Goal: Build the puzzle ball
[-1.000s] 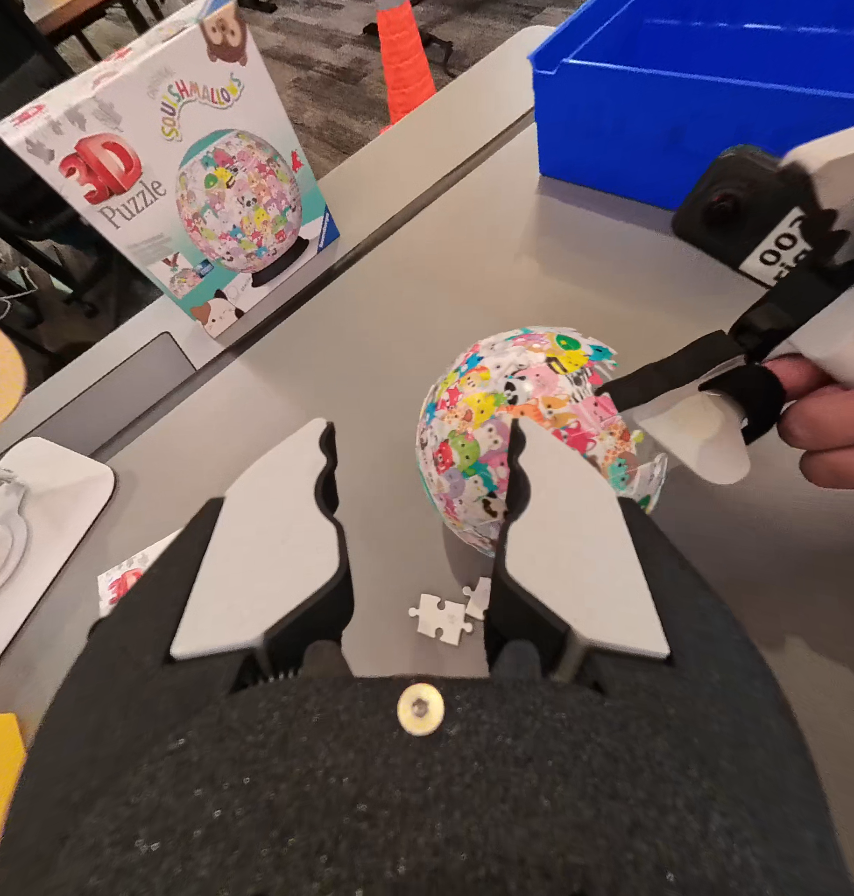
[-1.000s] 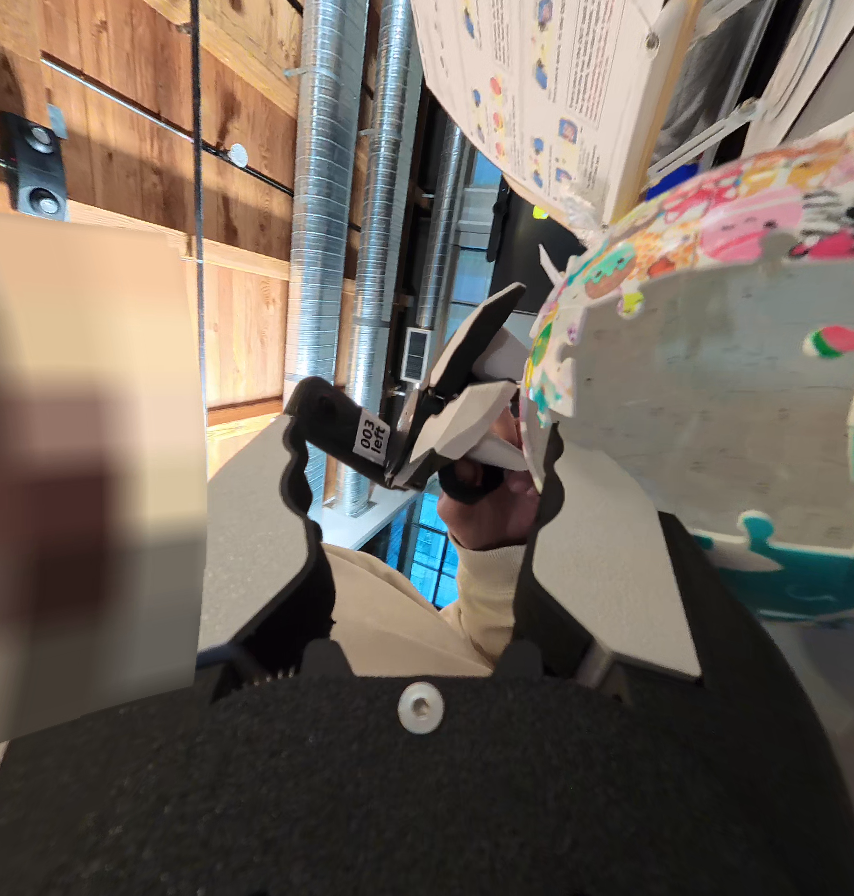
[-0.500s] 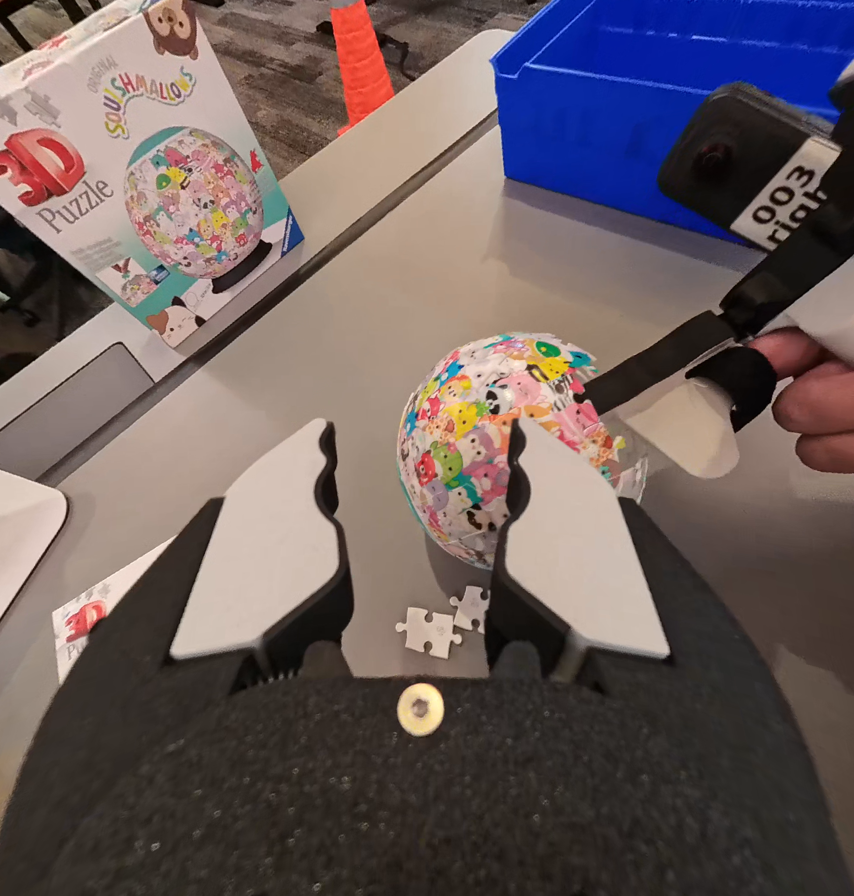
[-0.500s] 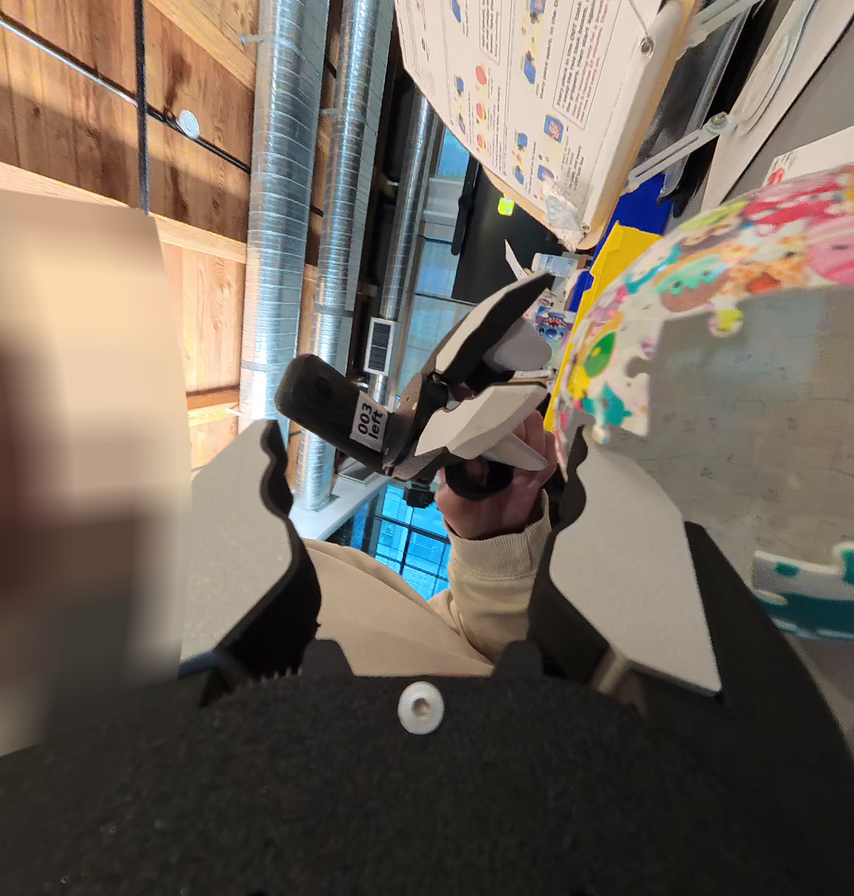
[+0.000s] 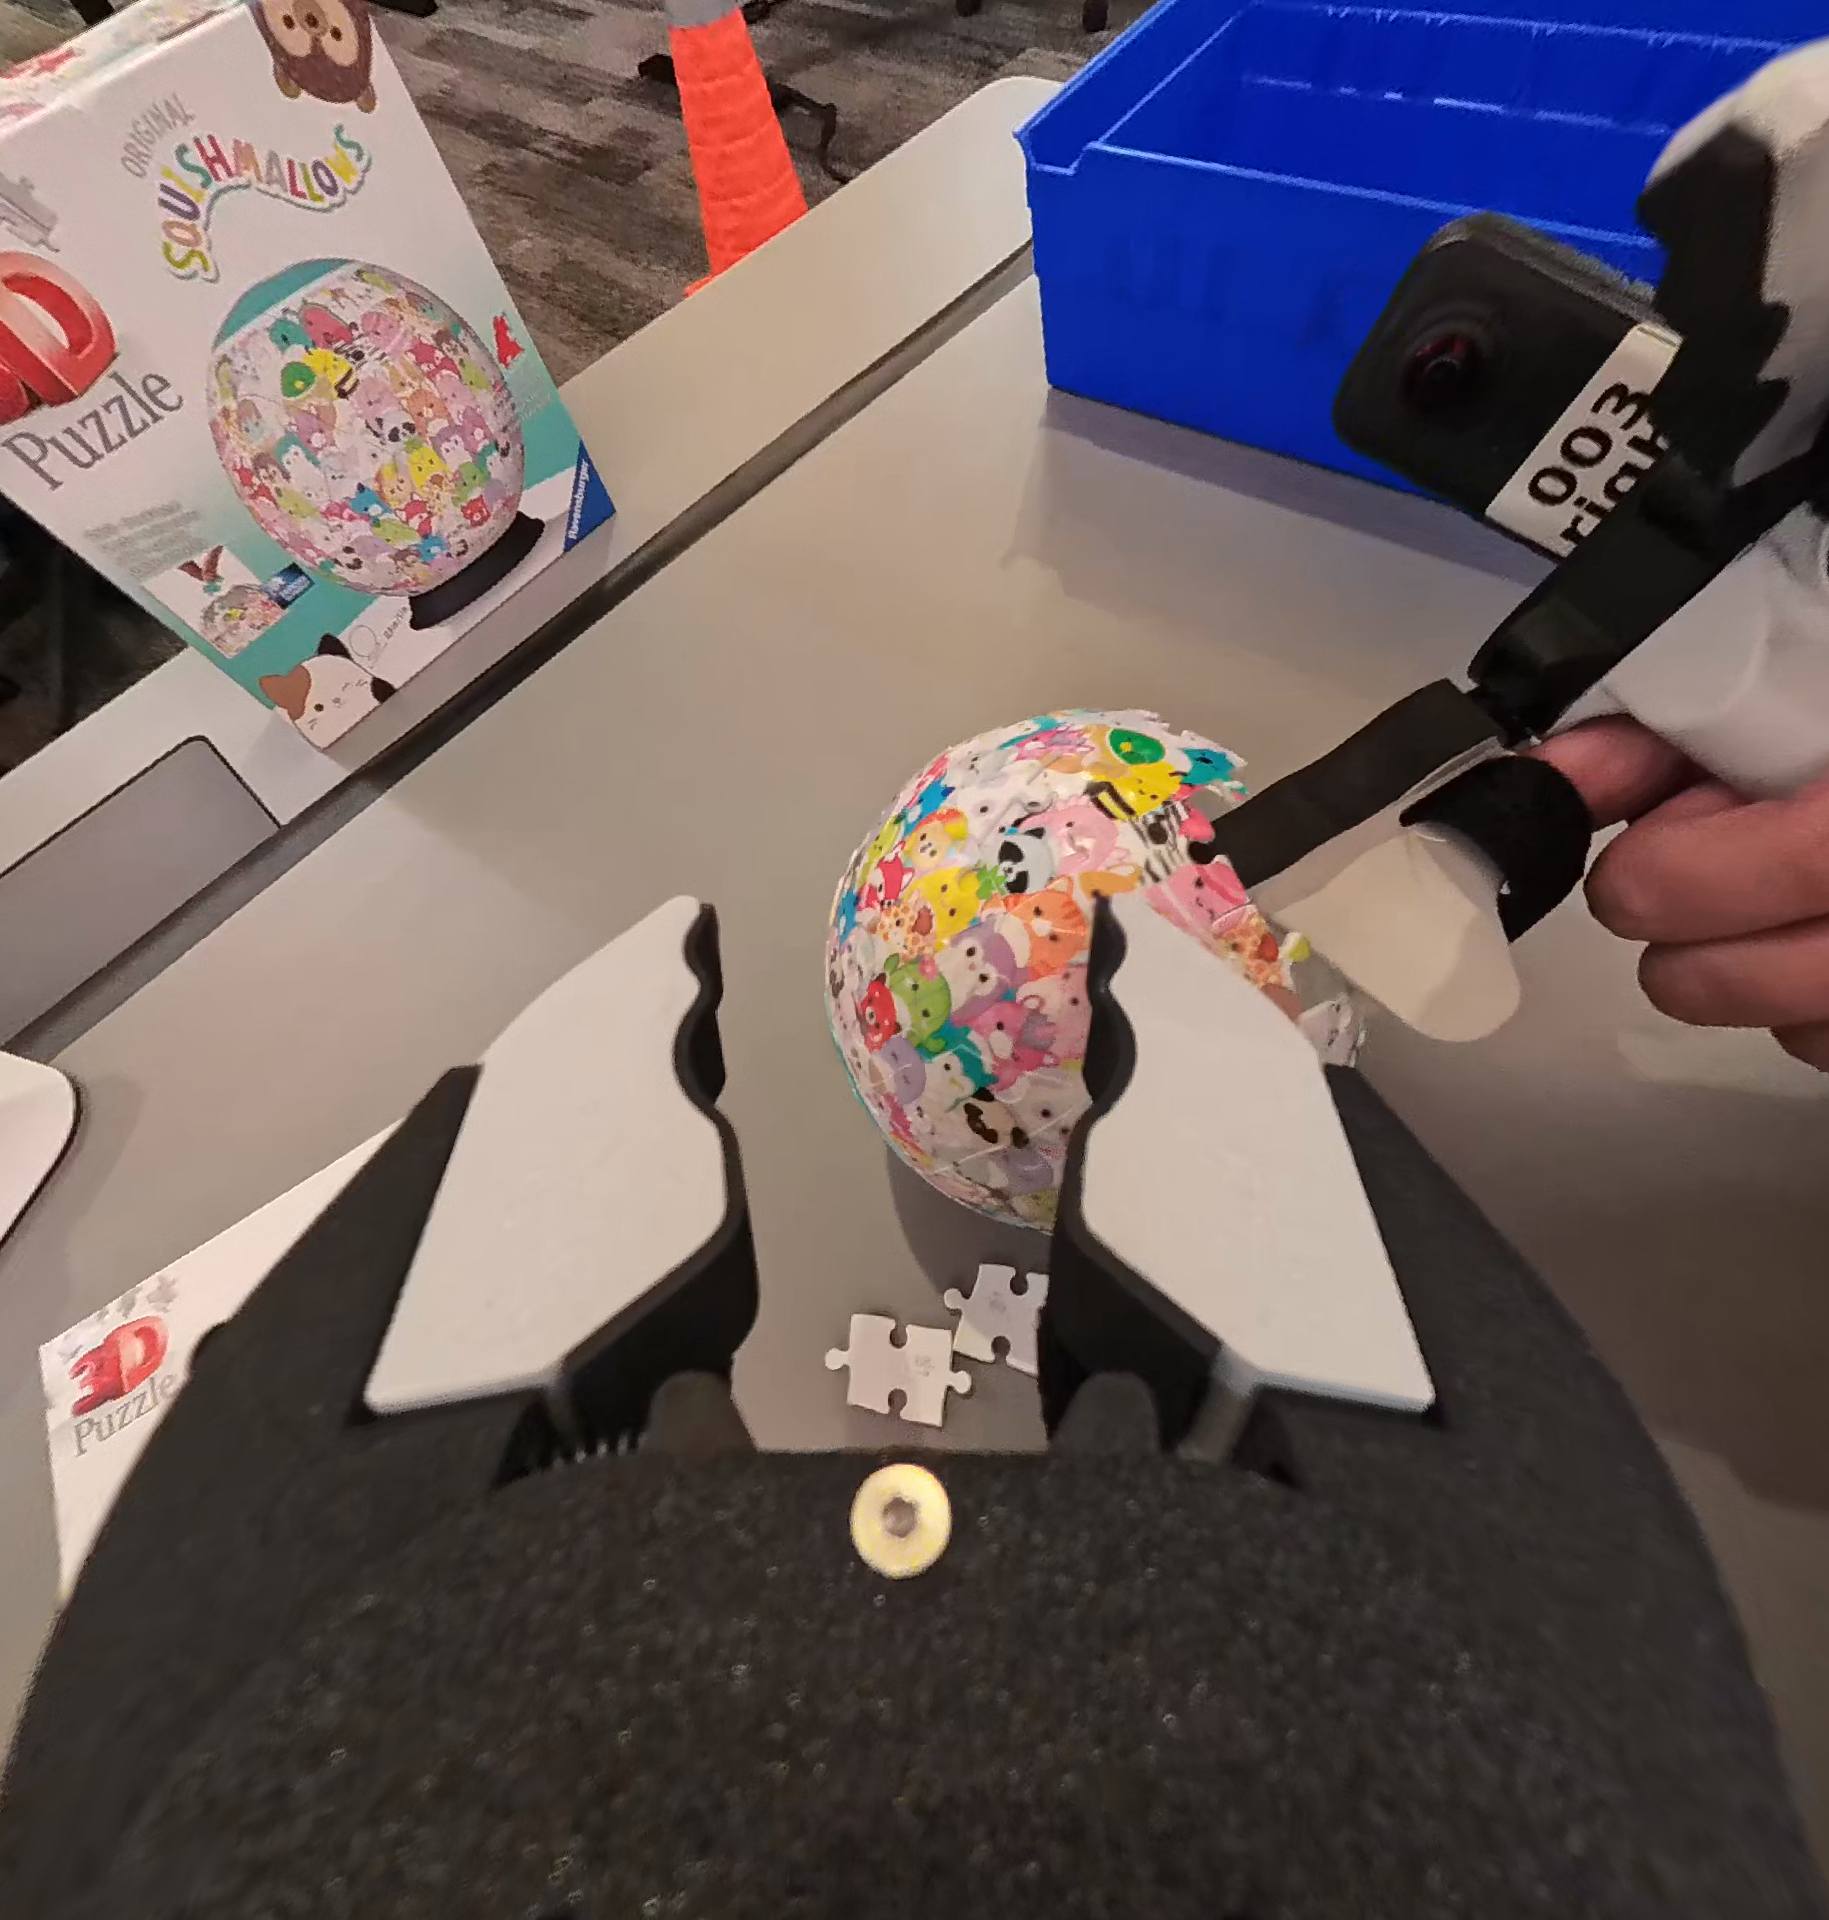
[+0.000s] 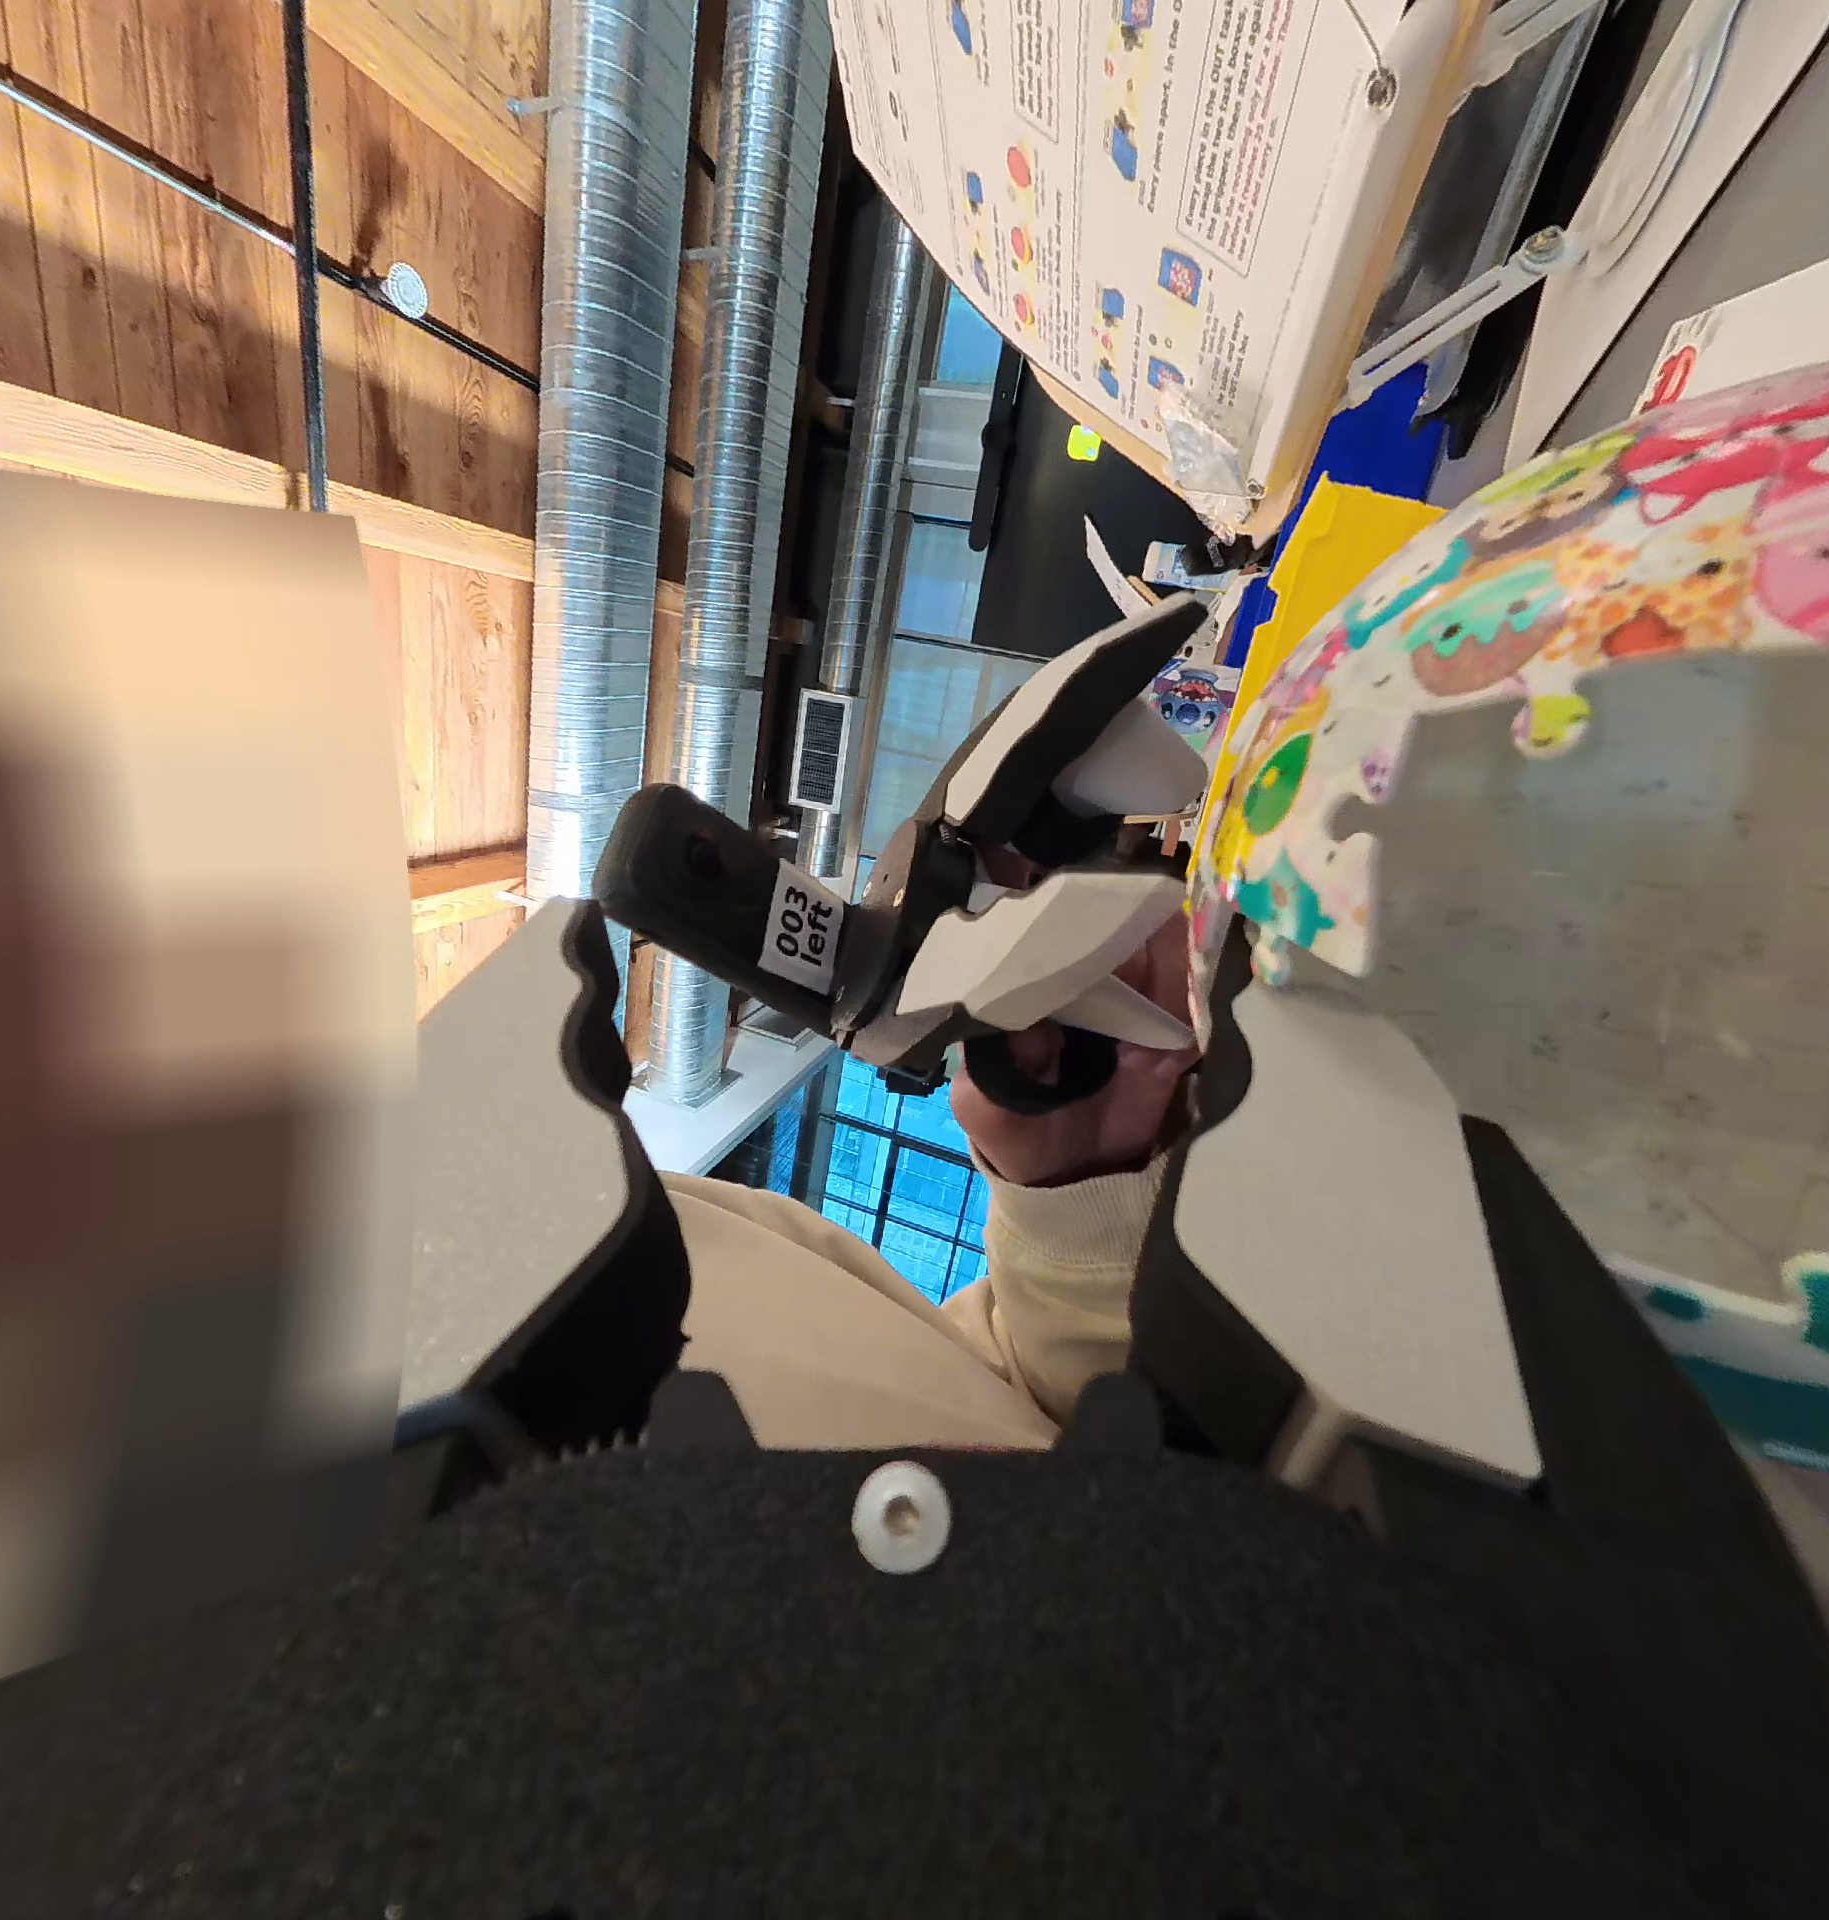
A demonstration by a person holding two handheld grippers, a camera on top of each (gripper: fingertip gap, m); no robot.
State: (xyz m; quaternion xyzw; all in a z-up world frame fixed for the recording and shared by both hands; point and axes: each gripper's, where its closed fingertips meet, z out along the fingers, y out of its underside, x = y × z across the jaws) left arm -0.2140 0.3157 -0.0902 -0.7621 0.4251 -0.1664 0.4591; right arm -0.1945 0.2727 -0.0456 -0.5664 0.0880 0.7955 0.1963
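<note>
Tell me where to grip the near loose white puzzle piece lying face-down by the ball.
Take the flat white jigsaw piece by its opposite edges, coming straight down from above. It lies flat on the grey table, so only its thin edges offer purchase; the open left tool hovers right above.

A lab-like workspace: grey tables [image 5: 681, 665], blue bin [image 5: 1201, 239], orange cone [image 5: 728, 156], exposed ducts [image 6: 588, 520], wooden ceiling [image 6: 162, 208].

One part-built puzzle ball [image 5: 1003, 966], two loose pieces [image 5: 894, 1374] (white side up), one box [image 5: 266, 343].
</note>
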